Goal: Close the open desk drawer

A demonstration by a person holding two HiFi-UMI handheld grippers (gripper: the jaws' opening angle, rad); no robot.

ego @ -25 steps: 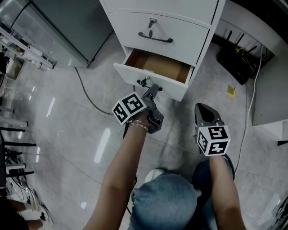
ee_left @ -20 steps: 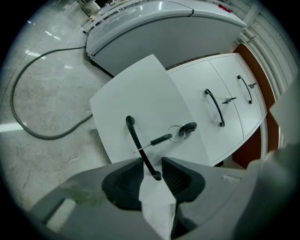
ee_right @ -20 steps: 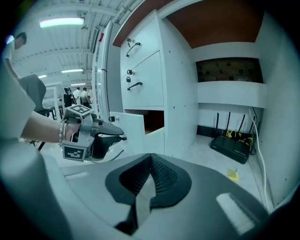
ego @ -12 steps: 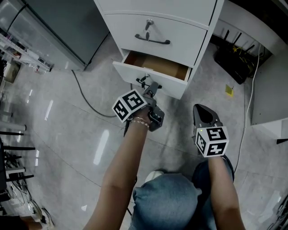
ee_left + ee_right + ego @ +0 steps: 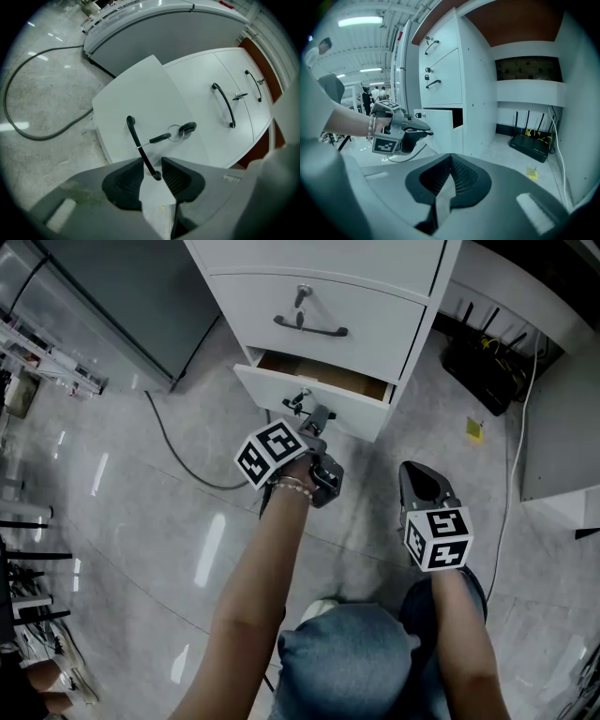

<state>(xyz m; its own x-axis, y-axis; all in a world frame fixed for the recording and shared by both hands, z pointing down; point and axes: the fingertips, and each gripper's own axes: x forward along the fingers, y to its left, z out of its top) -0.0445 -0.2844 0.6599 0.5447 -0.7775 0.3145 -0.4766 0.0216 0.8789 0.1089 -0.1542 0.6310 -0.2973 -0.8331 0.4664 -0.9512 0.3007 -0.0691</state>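
Straddling drawer handle (image 5: 136, 138) with left gripper (image 5: 317, 418), jaws roughly half open, not clamped. Holding right gripper (image 5: 414, 474) shut and empty, well off the partly open drawer (image 5: 272, 390).

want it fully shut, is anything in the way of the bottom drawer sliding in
Nothing visible blocks it. The open strip of the drawer shows only a bare brown bottom, and the left gripper straddles the handle on its front, jaws apart.
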